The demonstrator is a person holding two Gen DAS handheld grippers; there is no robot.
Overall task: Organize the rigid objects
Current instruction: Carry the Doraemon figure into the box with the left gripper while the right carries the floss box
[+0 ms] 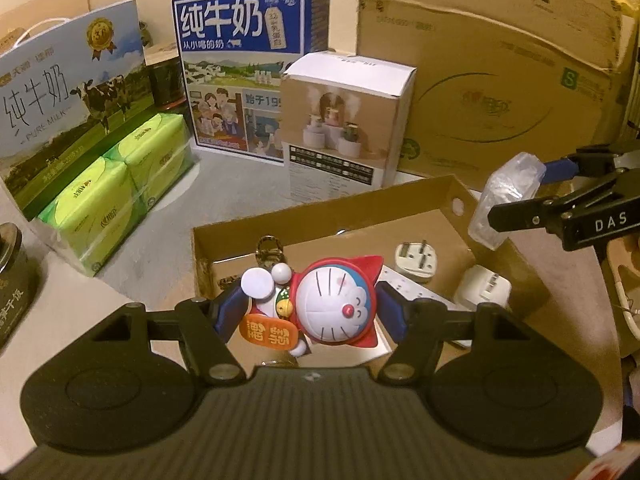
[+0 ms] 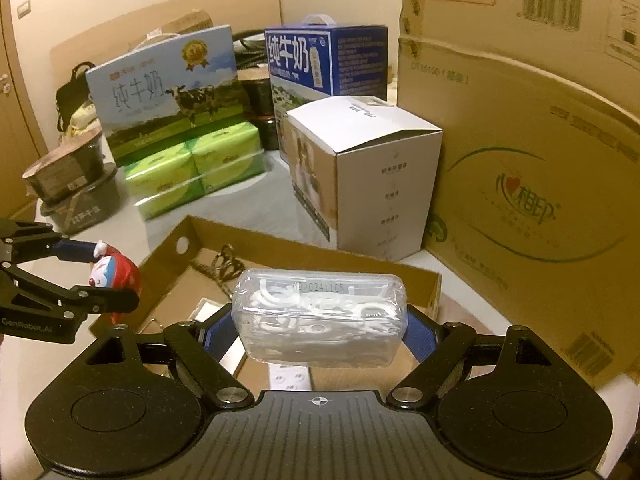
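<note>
My left gripper [image 1: 310, 306] is shut on a red and white Doraemon figure [image 1: 336, 304] and holds it above the near side of a shallow cardboard tray [image 1: 320, 216]. My right gripper [image 2: 320, 322] is shut on a clear plastic box of white floss picks [image 2: 320, 316] above the same tray [image 2: 352, 264]. In the left wrist view the floss box [image 1: 506, 200] hangs over the tray's right wall. In the right wrist view the figure [image 2: 116, 276] hangs over the tray's left wall. Two white plugs [image 1: 416, 260] [image 1: 486, 288], a white power strip and a metal clip [image 1: 270, 246] lie in the tray.
Behind the tray stand a white and tan product box [image 1: 344, 128], a blue milk carton [image 1: 248, 68], a light blue milk carton [image 1: 68, 92], green tissue packs [image 1: 120, 184] and a large cardboard box [image 1: 500, 80]. Dark bowls [image 2: 68, 180] stack at the left.
</note>
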